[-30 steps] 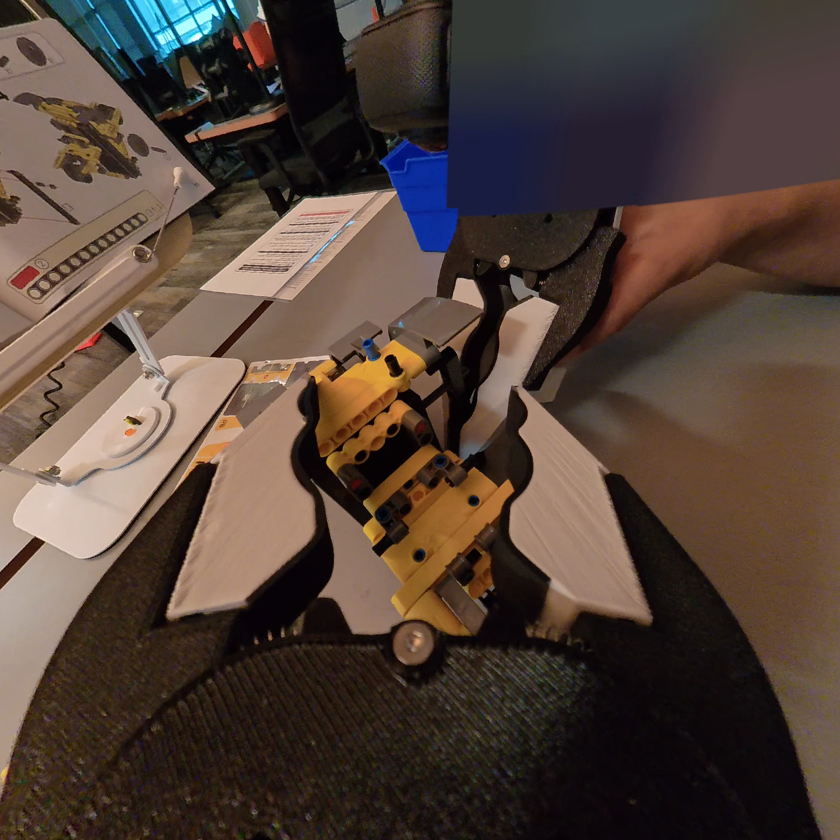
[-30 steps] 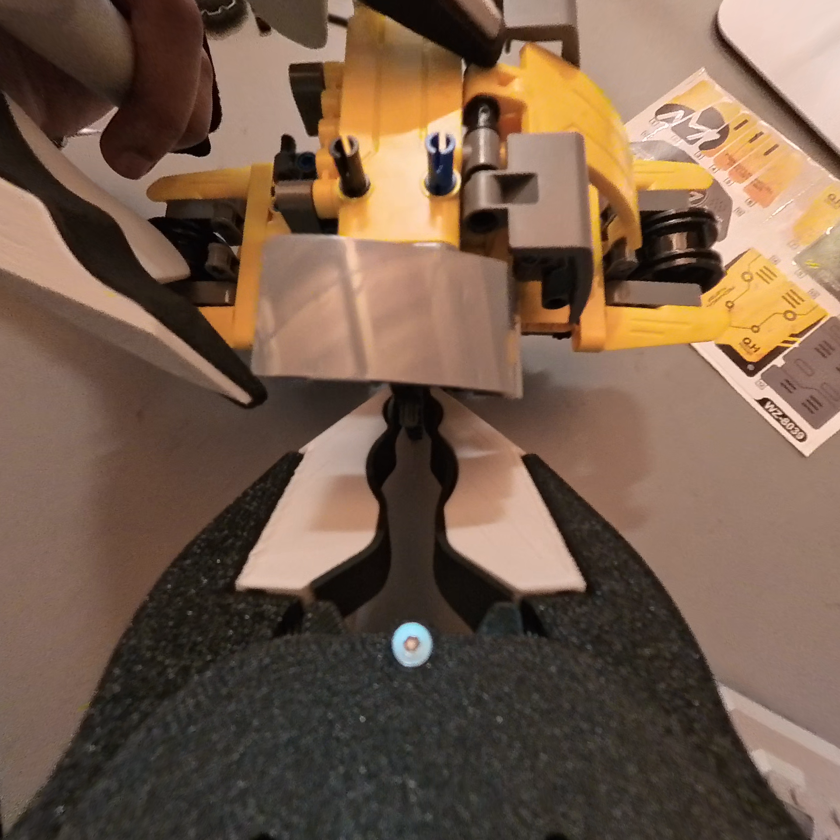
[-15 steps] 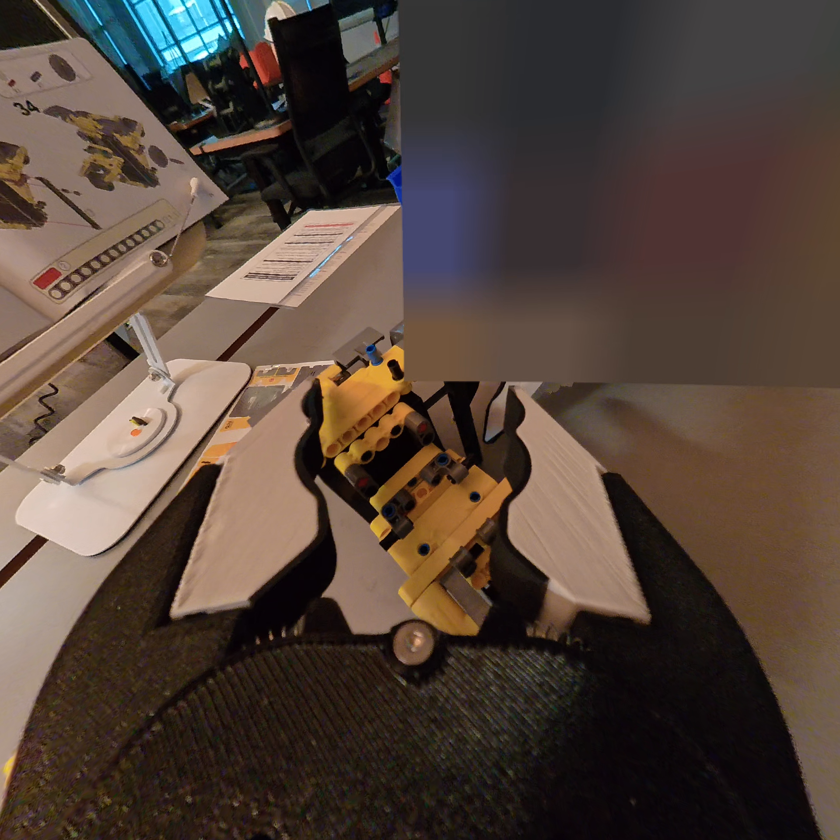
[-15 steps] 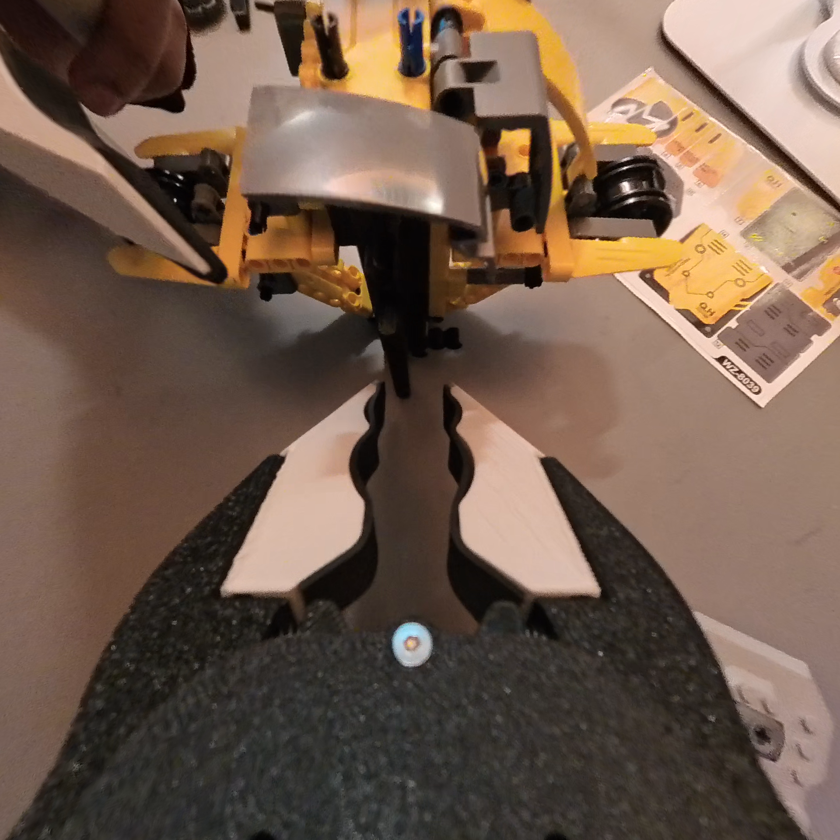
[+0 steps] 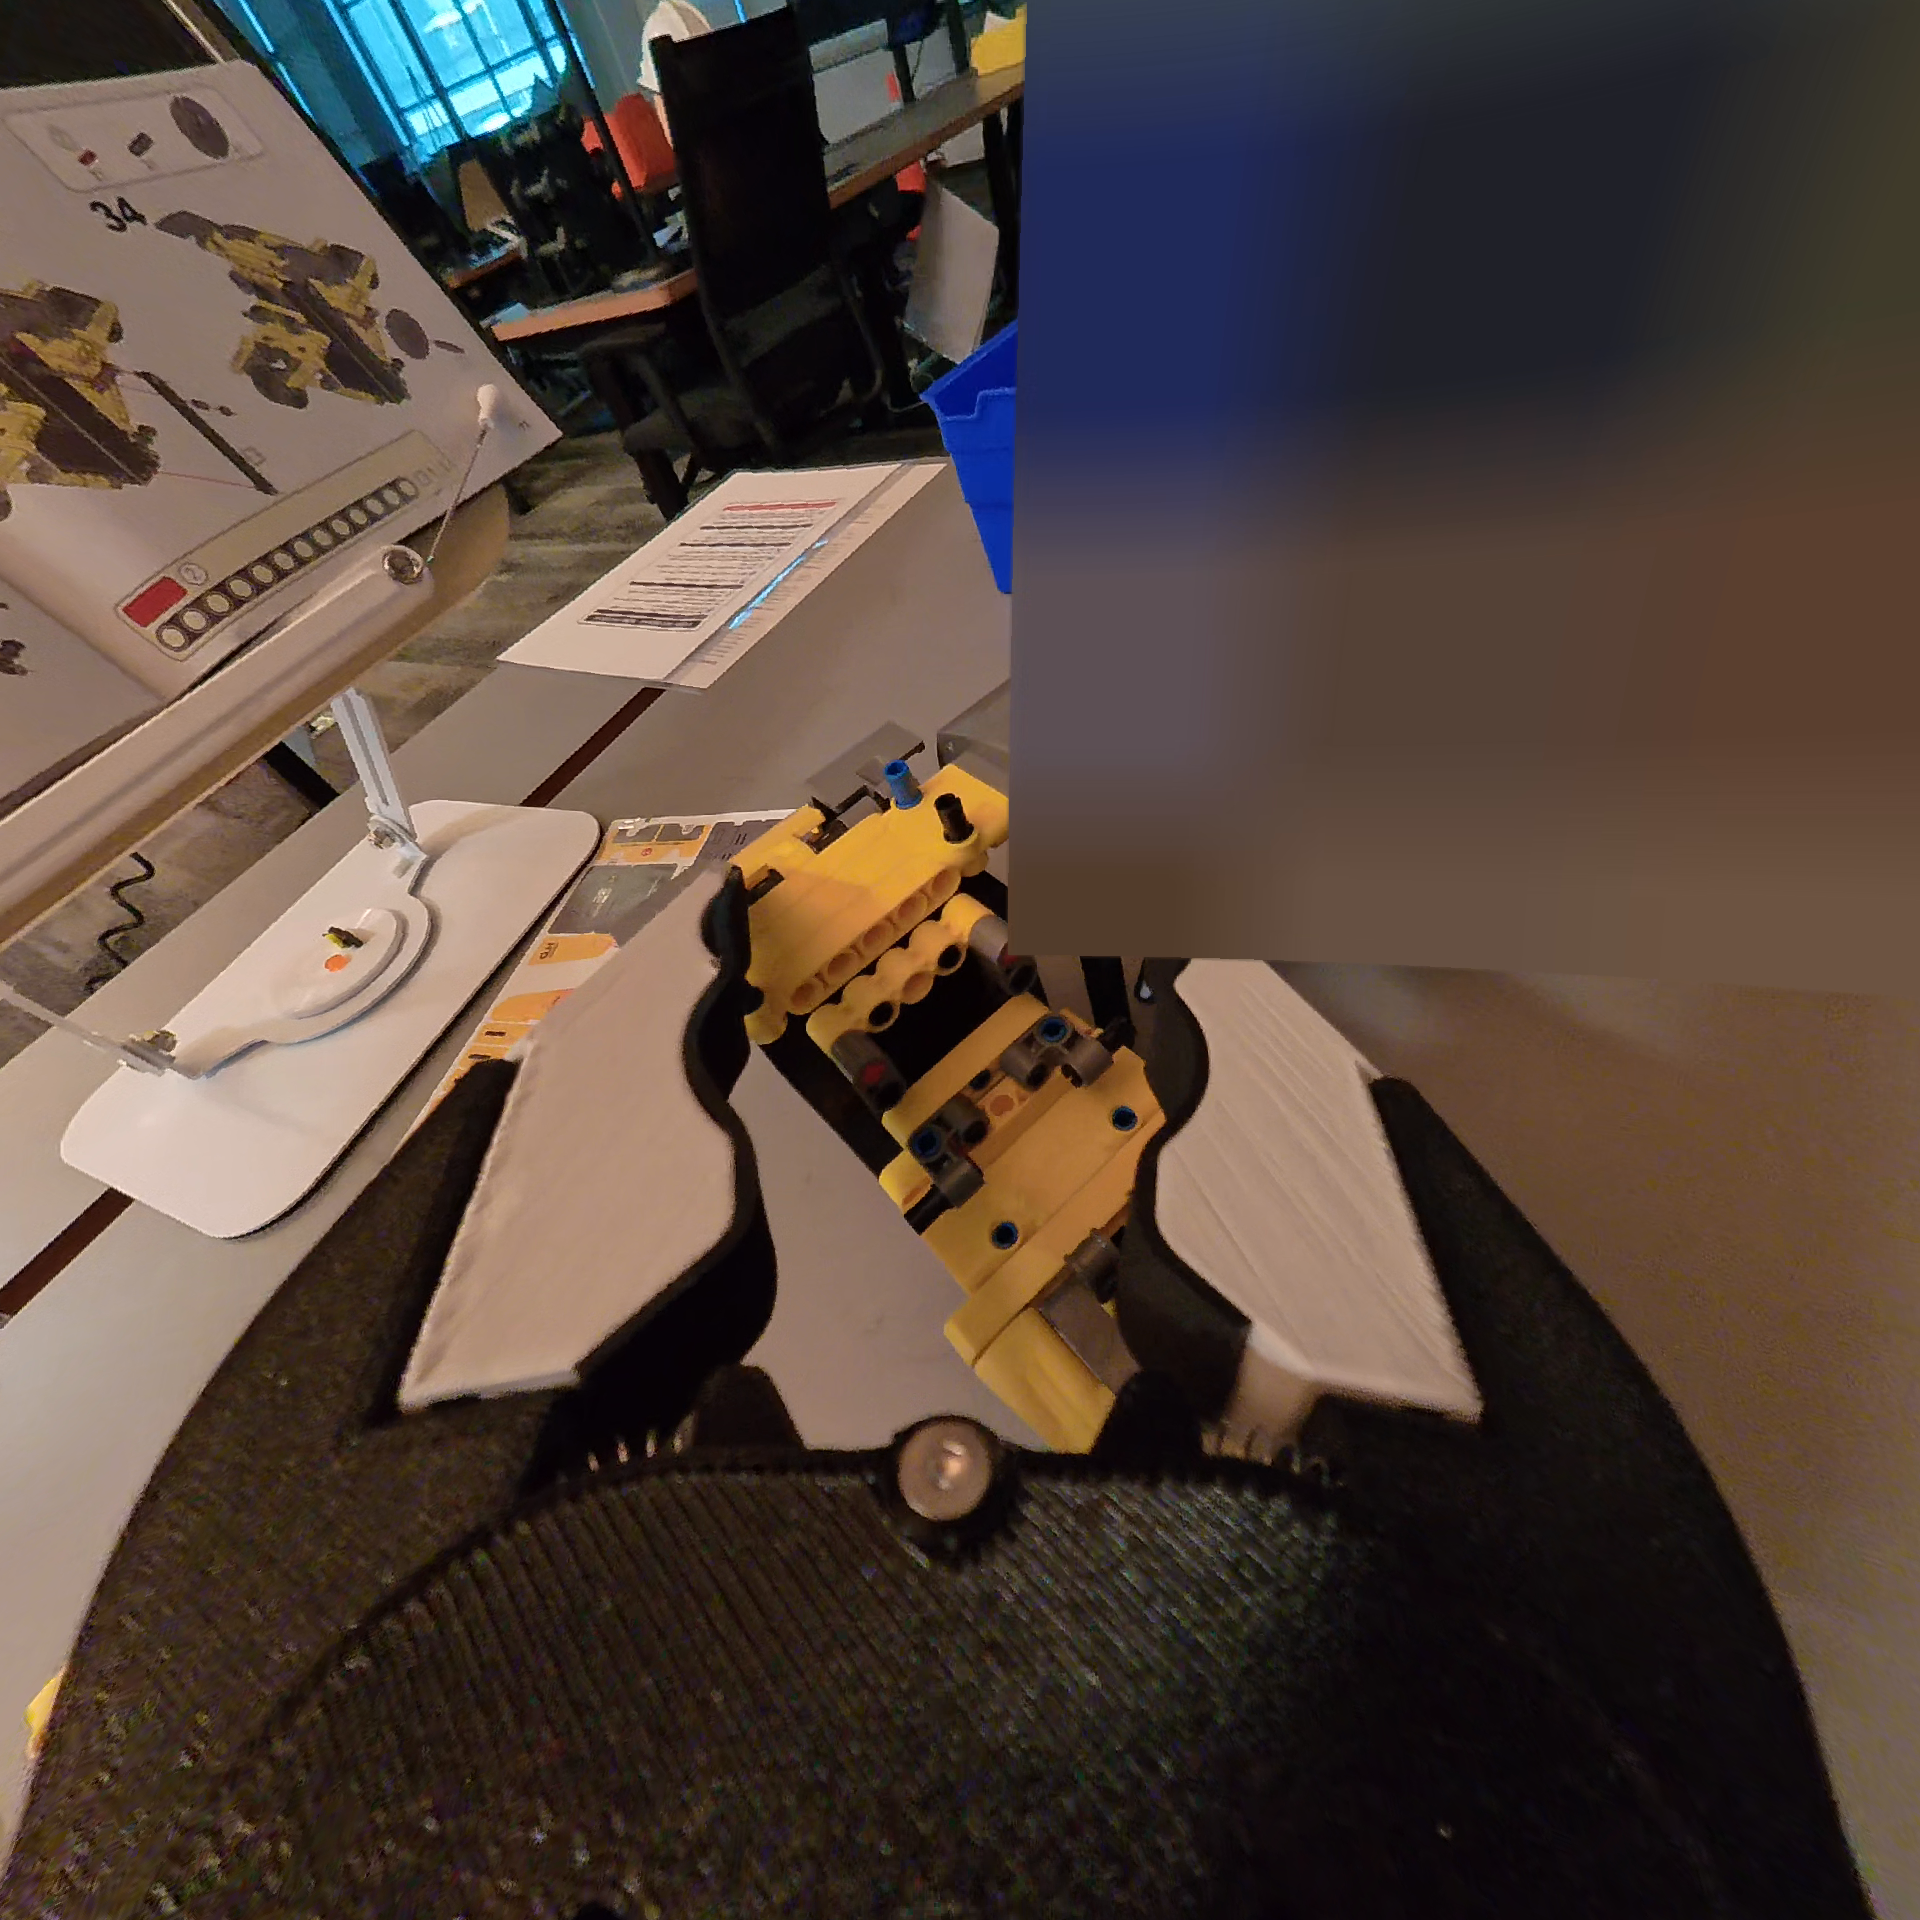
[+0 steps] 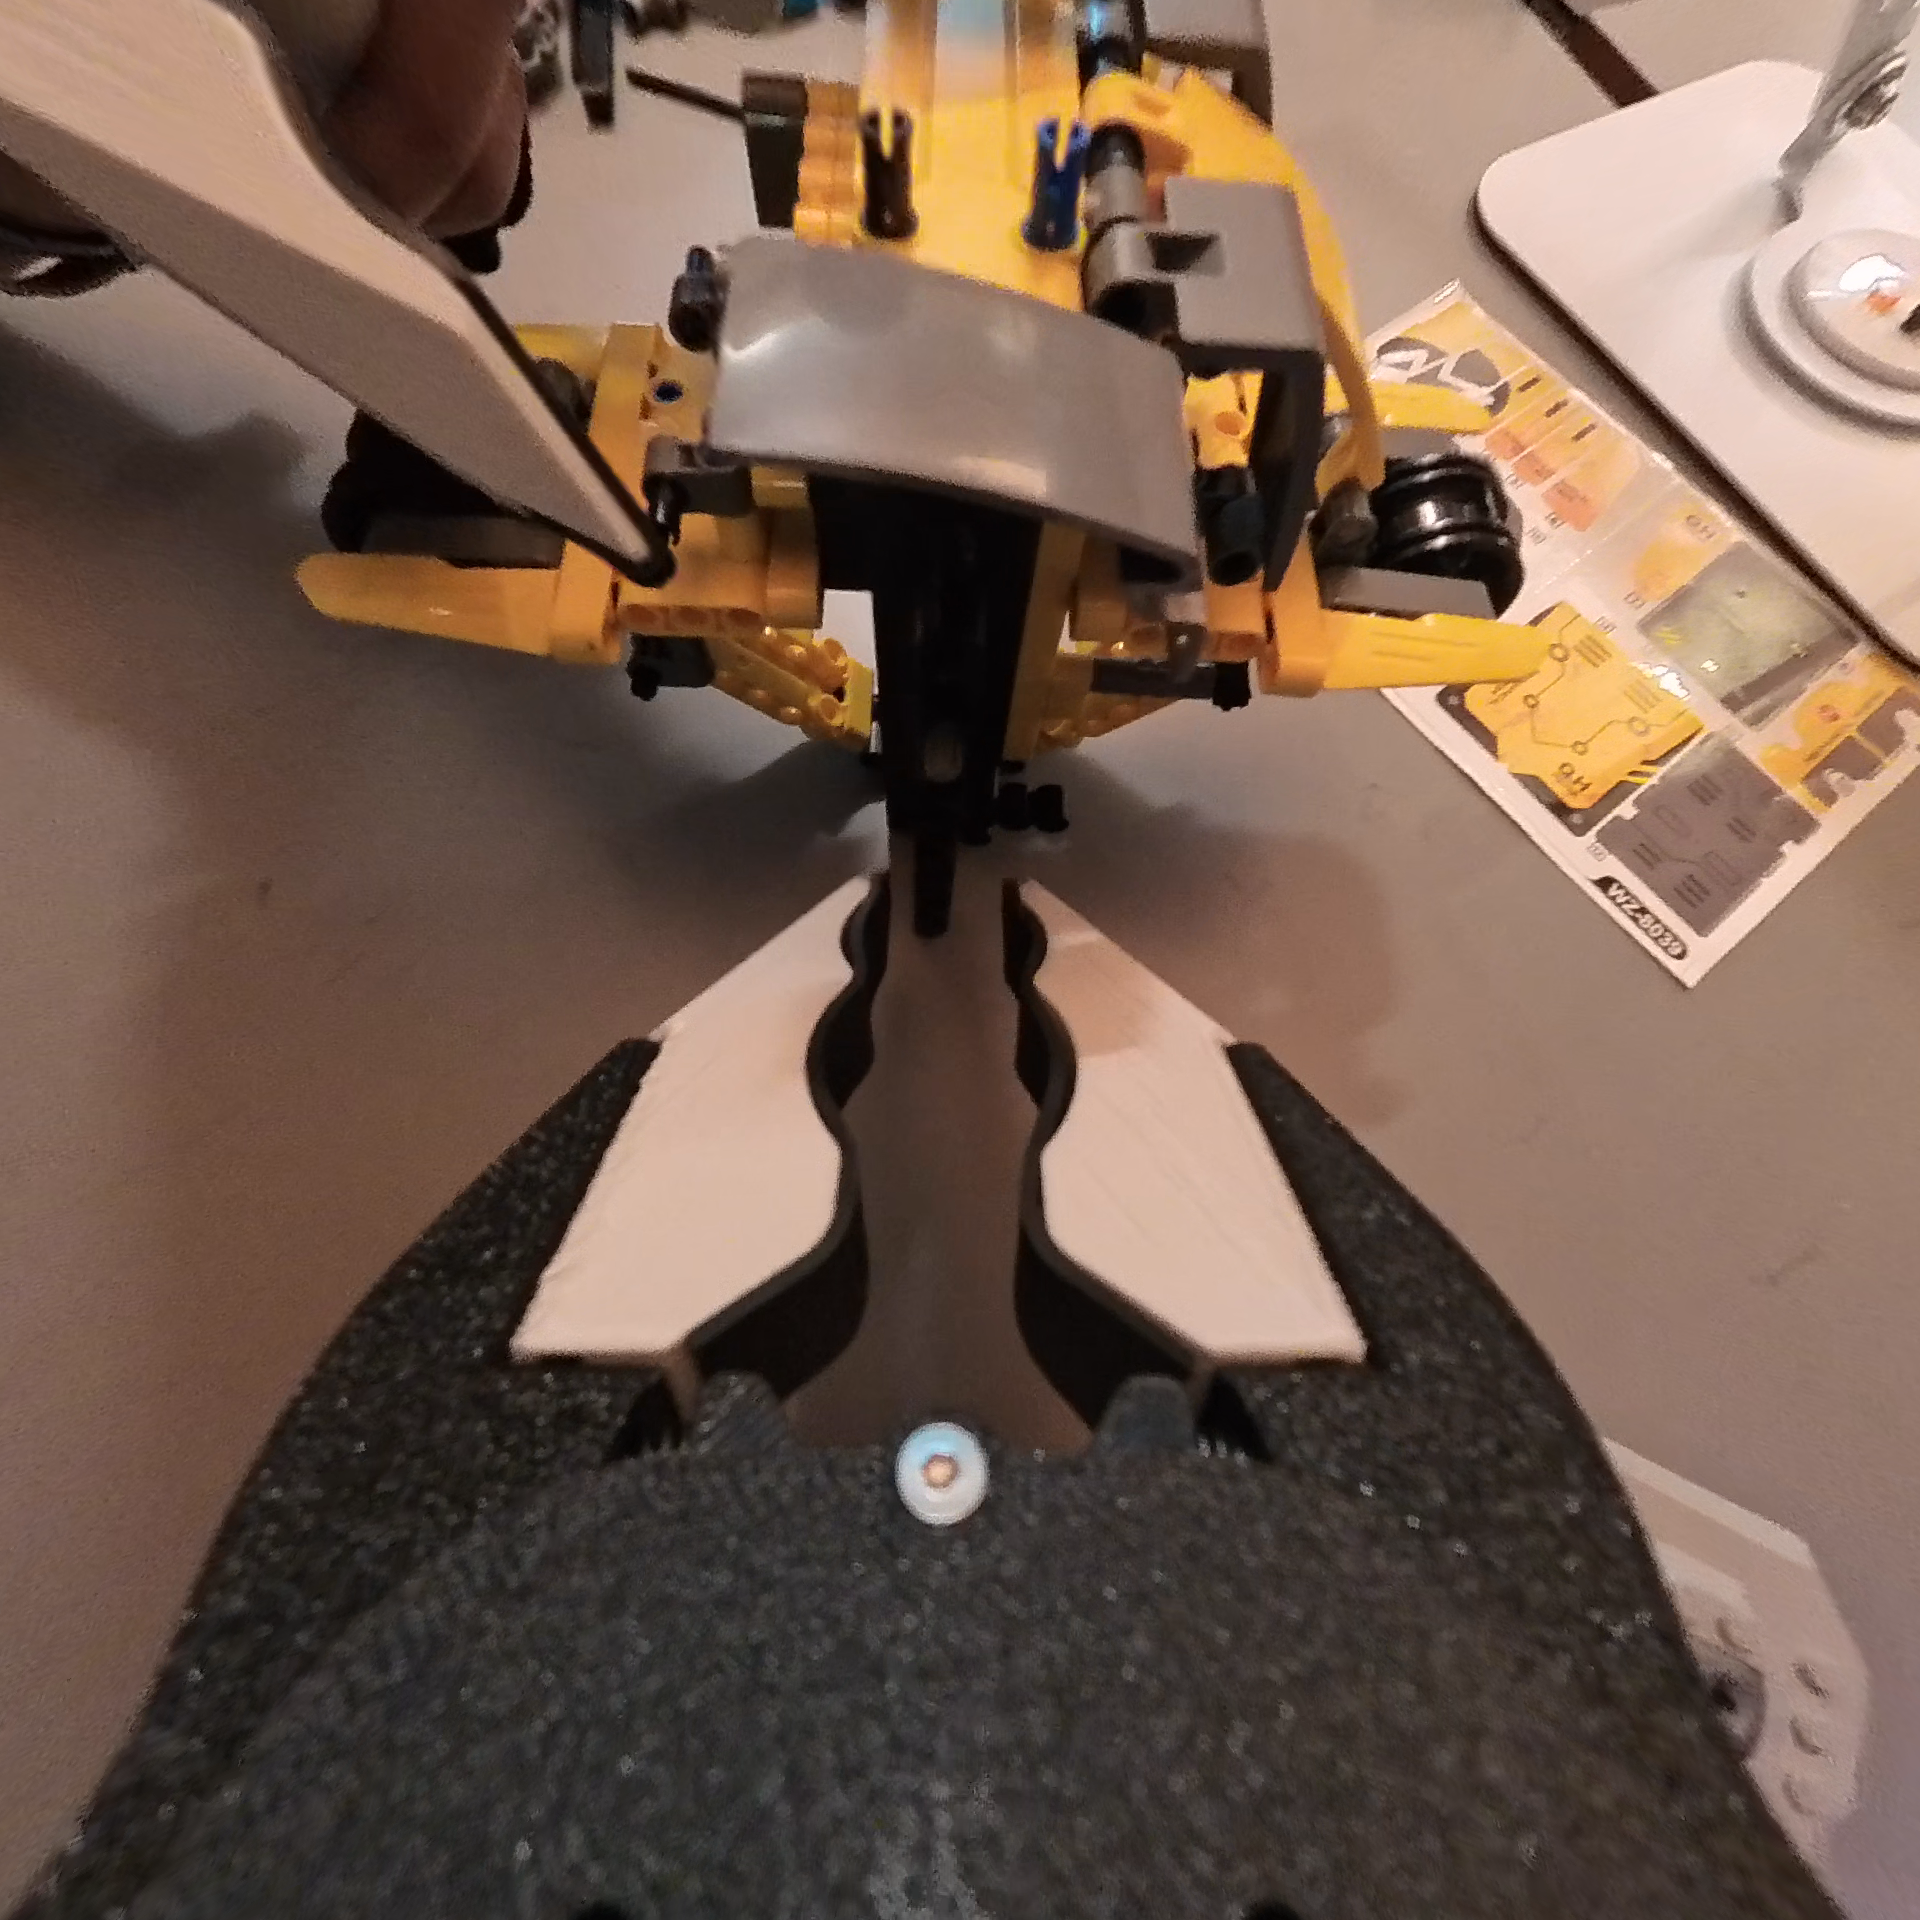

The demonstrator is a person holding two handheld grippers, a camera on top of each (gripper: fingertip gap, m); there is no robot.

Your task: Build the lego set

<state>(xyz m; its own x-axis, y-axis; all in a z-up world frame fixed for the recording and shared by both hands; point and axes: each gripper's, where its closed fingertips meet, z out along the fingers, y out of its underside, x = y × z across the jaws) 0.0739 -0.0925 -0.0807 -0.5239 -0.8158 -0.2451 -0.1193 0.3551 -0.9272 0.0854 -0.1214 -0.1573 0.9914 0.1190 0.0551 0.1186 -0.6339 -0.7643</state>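
Observation:
A yellow and black brick-built vehicle model (image 5: 987,1101) sits between the fingers of my left gripper (image 5: 951,935), which is shut on its body just above the grey table. In the right wrist view the model (image 6: 966,145) faces me with a curved grey panel (image 6: 935,384) in front. A left gripper finger (image 6: 312,239) presses on its left side. My right gripper (image 6: 948,888) is open. A thin black pin (image 6: 928,894) sticks out from under the model between the tips, which do not clamp it. A blur patch hides the right gripper in the left wrist view.
A sticker sheet (image 6: 1662,727) lies right of the model. A white stand base (image 5: 312,1039) holds a tilted instruction page (image 5: 208,364). A printed paper (image 5: 748,571) and a blue bin (image 5: 982,436) are farther back. Small dark loose parts (image 6: 592,73) lie behind the model. My right fingertips sit around 9 cm from my left ones.
My right gripper has opened from its grip on the black part under the model and backed off a little. The left gripper keeps its hold; the model's front has tilted up.

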